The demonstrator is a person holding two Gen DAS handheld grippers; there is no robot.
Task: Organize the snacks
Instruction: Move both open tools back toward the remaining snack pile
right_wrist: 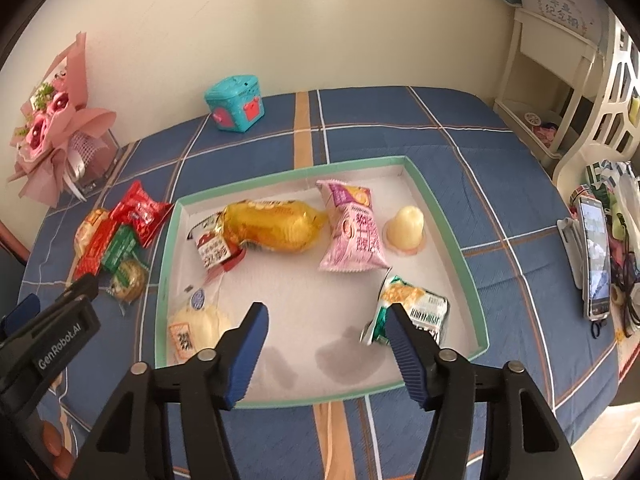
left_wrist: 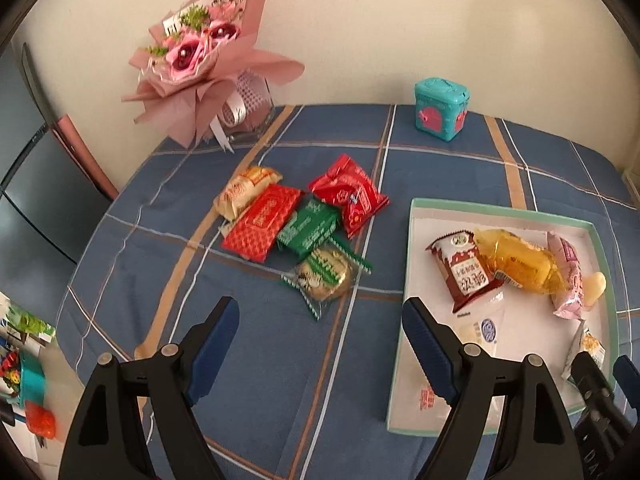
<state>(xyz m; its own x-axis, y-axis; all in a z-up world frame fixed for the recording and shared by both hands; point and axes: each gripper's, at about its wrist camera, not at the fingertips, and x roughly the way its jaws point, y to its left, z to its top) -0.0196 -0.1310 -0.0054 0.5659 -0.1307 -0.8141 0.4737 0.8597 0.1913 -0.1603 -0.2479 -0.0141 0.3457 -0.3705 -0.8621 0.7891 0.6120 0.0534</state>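
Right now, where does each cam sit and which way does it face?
Left wrist: on the left gripper, open over the tablecloth, facing the loose snack pile; right gripper at lower right.
Right wrist: on the right gripper, open above the tray; left gripper at left.
Shared: tray, pile, bouquet, teal box.

Home room: plaid-clothed table against a cream wall, wrapped bouquet at its rear corner, white shelf unit beside it.
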